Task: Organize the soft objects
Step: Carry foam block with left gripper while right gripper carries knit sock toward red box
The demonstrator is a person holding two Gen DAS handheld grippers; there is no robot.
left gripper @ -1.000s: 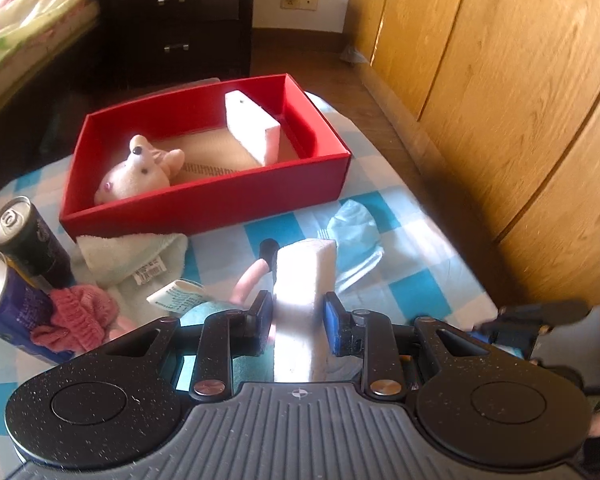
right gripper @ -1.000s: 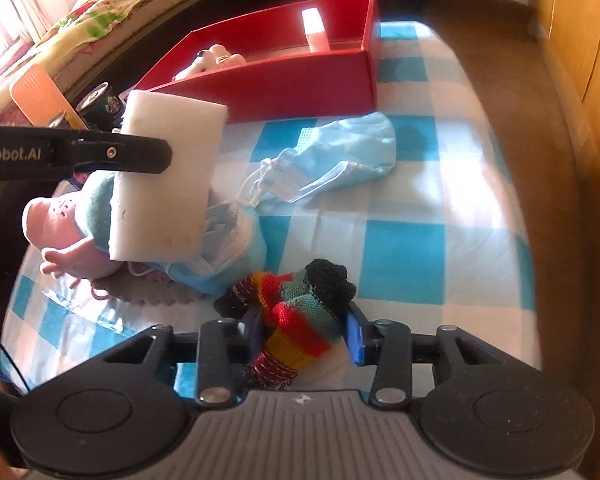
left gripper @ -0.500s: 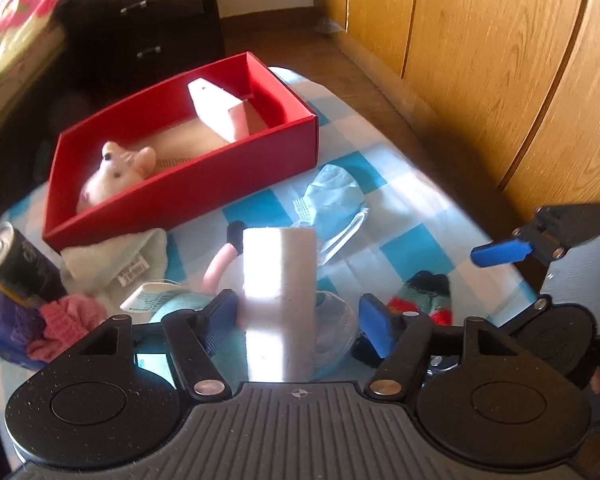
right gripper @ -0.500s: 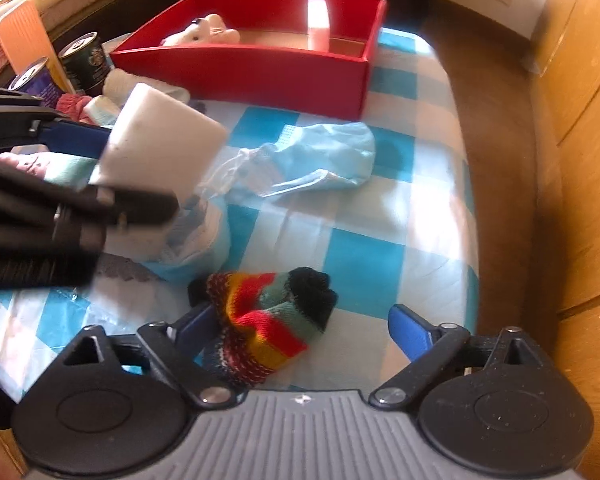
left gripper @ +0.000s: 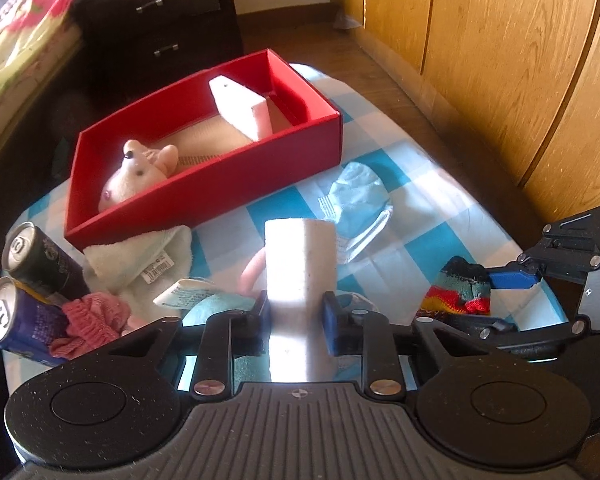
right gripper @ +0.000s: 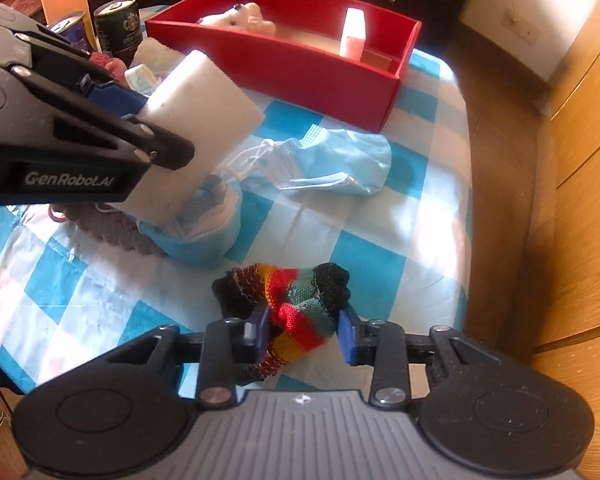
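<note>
My left gripper [left gripper: 296, 316] is shut on a white sponge block [left gripper: 300, 272] and holds it above the checked tablecloth; it also shows in the right wrist view [right gripper: 188, 132]. My right gripper [right gripper: 302, 334] is shut on a striped knit sock [right gripper: 296, 304], which also shows in the left wrist view [left gripper: 456, 292]. The red box [left gripper: 228, 184] stands at the far side with a pink plush mouse [left gripper: 136, 176] and another white sponge [left gripper: 244, 108] inside. Two blue face masks [right gripper: 332, 164] [right gripper: 204, 232] lie on the cloth.
Two drink cans [left gripper: 28, 288] stand at the left by a pink knit piece [left gripper: 88, 320] and a white towel [left gripper: 144, 256]. A wooden wardrobe [left gripper: 500, 60] runs along the right. A dark dresser [left gripper: 160, 12] and a bed are behind.
Both grippers opened about half a second ago and have shut again, the left on the sponge, the right on the striped sock. The left gripper has pulled back and risen from the box.
</note>
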